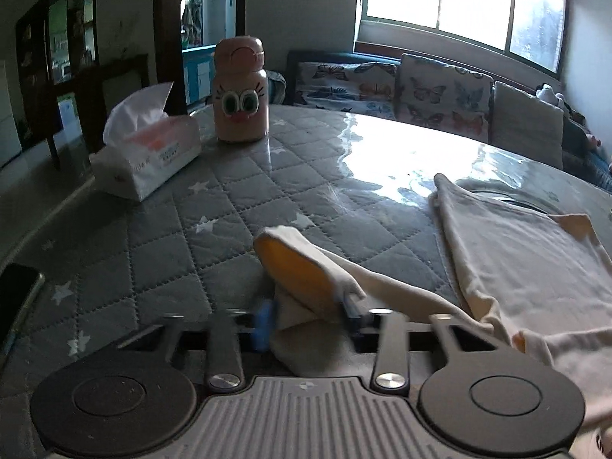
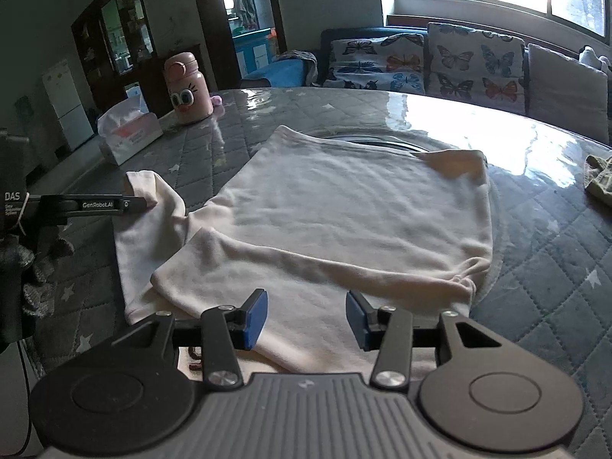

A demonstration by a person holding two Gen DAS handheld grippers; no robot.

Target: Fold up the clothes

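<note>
A cream-white garment point(image 2: 344, 214) lies spread on the quilted grey table point(image 2: 554, 252), its body partly folded. My left gripper point(image 1: 306, 317) is shut on the garment's sleeve point(image 1: 306, 267), whose cuff shows an orange lining, and holds it just above the table. The rest of the garment point(image 1: 516, 252) lies to its right. In the right wrist view the left gripper point(image 2: 141, 202) pinches the sleeve end point(image 2: 149, 187) at the left. My right gripper point(image 2: 306, 317) is open and empty, its blue pads point(image 2: 256, 317) over the garment's near edge.
A pink bottle with cartoon eyes point(image 1: 239, 91) and a tissue pack point(image 1: 147, 153) stand at the table's far left. A phone point(image 1: 17, 298) lies at the left edge. Another cloth point(image 2: 600, 179) lies at the right. A sofa with butterfly cushions point(image 2: 440, 65) stands behind.
</note>
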